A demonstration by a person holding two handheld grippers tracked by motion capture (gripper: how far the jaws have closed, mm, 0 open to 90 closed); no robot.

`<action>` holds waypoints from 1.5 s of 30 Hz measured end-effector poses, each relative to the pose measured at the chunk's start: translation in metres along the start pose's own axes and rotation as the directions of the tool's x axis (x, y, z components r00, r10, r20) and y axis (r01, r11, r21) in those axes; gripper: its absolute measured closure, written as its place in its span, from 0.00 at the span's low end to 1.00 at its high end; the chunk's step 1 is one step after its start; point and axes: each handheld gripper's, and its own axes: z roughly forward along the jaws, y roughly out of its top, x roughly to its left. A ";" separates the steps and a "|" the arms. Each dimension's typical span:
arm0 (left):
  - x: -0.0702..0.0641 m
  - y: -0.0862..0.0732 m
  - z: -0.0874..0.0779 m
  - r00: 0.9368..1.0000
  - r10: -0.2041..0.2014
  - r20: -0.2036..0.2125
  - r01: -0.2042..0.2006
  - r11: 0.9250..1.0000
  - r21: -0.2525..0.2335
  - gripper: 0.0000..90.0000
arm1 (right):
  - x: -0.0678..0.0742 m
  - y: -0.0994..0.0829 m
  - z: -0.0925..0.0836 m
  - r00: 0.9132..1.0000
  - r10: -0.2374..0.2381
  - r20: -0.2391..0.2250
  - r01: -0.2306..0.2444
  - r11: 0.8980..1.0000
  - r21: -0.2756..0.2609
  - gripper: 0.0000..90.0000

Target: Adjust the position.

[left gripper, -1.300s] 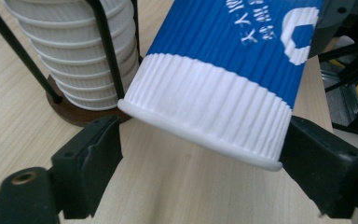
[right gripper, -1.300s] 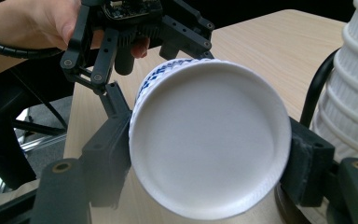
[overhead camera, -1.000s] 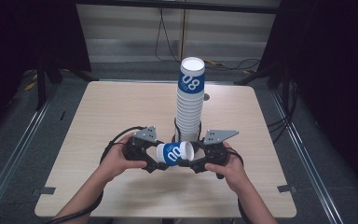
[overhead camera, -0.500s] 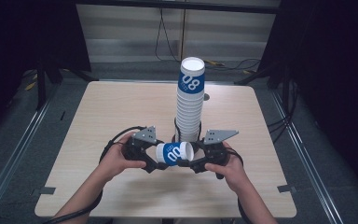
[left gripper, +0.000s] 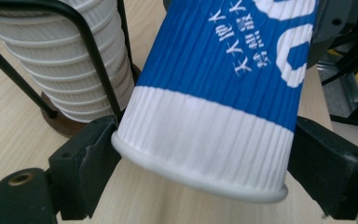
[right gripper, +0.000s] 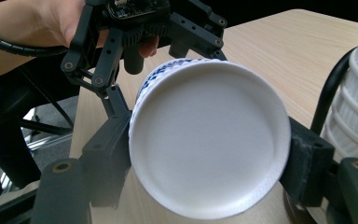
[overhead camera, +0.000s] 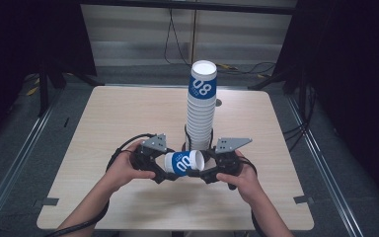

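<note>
Blue-and-white, the ribbed paper cup (overhead camera: 182, 163) lies on its side between our two grippers, held just above the near part of the wooden table (overhead camera: 128, 113). Our right gripper (overhead camera: 208, 174) is clamped on one end of it: in the right gripper view the white round end of the cup (right gripper: 209, 144) faces the camera with a black jaw pressed against each side. Our left gripper (overhead camera: 164, 174) brackets the other end. In the left gripper view the cup's rolled edge (left gripper: 200, 172) sits between the jaws, the jaw on the left of that view touching it, the other just beside it; whether that one presses we cannot tell. These jaws have just been opening with the cup between them. Both our hands (overhead camera: 123, 170) grip the tools from the near edge of the table. Just behind the cup stands a tall stack of white cups (overhead camera: 200, 111) in a black wire holder (left gripper: 93, 56), topped by a blue cup printed with white numerals. Beyond the table, cables (overhead camera: 177, 39) trail over the dark floor.
</note>
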 end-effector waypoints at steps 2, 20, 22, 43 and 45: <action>0.000 0.000 0.000 1.000 -0.007 0.002 0.007 1.000 -0.006 0.15 | 0.000 0.000 0.000 1.000 -0.003 -0.002 0.003 1.000 -0.001 0.31; 0.001 0.002 -0.009 1.000 -0.013 0.007 0.013 0.999 0.045 0.22 | 0.000 0.000 0.001 1.000 0.022 0.009 -0.022 1.000 -0.021 0.23; 0.000 0.002 -0.011 1.000 -0.026 0.006 0.025 0.998 0.052 0.22 | 0.000 -0.001 0.001 1.000 0.020 0.011 -0.020 1.000 -0.017 0.21; 0.004 0.012 -0.028 1.000 -0.015 -0.019 0.019 0.977 0.210 0.22 | 0.000 -0.005 0.004 1.000 -0.012 0.021 0.011 0.999 0.042 0.17; 0.004 0.012 -0.029 1.000 -0.018 -0.019 0.022 0.975 0.220 0.22 | 0.000 -0.005 0.004 1.000 -0.011 0.019 0.010 0.999 0.040 0.17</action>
